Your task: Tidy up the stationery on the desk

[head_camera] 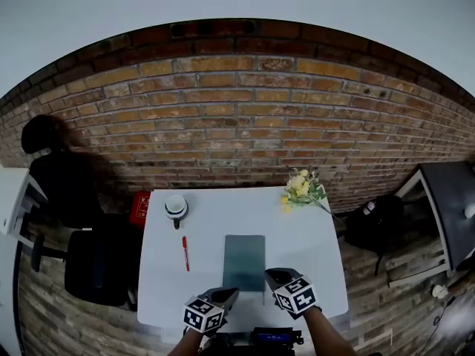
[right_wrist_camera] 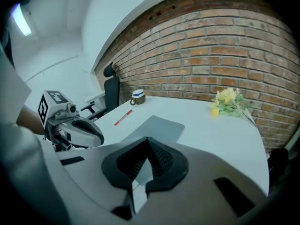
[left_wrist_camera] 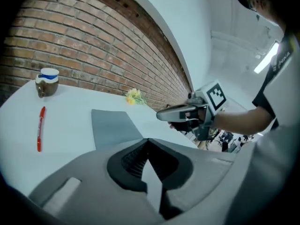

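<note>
- Red pen [head_camera: 185, 253] lies on the left part of the white desk [head_camera: 319, 262], well apart from anything else. Its long axis runs from the near side towards the brick wall, roughly parallel to the long sides of the notebook.
- Beyond the pen's far end, near the back-left corner, stands a brown cup [head_camera: 176, 207] with a white top. It looks the likely place for the pen, though whether it can take one I cannot tell.
- The left gripper [head_camera: 231, 293] hovers at the near edge. Its jaws are pressed together with nothing between them.
- From its tips the pen lies ahead and to the left, so this hand looks the nearer one for it. I judge the jaws would have to part and then meet the pen across its thin side rather than end-on.
- The grey notebook [head_camera: 245, 262] lies flat in the middle of the desk, long side pointing away. Its near short edge sits just in front of both grippers, between them.
- The right gripper [head_camera: 274, 275] is held over the notebook's near right corner. It too is closed on nothing, and it is farther from the pen than the left.
- A bunch of yellow flowers [head_camera: 300, 189] rests at the back-right corner.
</note>
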`<state>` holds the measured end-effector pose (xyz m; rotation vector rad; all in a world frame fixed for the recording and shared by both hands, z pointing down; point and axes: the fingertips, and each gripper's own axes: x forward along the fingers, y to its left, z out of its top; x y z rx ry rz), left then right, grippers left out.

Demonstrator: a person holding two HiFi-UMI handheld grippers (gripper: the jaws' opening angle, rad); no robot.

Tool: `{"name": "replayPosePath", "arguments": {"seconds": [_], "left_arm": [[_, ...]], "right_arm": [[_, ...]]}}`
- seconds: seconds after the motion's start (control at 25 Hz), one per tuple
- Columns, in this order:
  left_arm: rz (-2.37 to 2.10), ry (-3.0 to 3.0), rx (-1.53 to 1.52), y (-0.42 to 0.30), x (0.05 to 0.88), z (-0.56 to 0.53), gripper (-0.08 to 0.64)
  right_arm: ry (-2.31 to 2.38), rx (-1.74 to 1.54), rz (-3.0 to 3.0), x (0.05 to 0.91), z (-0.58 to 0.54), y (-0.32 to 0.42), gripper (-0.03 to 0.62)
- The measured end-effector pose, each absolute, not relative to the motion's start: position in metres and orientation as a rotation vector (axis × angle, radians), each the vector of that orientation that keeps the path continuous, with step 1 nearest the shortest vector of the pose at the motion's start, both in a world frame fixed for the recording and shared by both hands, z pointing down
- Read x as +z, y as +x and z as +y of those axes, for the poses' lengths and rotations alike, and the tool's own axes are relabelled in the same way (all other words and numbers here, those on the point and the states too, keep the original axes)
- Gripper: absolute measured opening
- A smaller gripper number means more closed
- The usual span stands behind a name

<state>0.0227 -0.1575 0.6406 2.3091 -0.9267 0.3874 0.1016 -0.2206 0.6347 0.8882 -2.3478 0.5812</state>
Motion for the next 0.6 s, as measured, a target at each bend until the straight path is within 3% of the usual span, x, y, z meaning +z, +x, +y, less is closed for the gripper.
{"name": "replayPosePath", "arguments": {"seconds": [0.52,0.6], "left_arm": [[-1.118,2.192,0.602,-0.029,0.677,-0.185,0.012],[-1.124,2.165,0.636,-0.031,0.687,-0.187,0.012]], "right_arm": [[1.054,0.827,-2.245,0.656,-0.219,0.126,0.011],[1.046,0.860,-2.228,0.665,-0.220,0.124,0.037]]}}
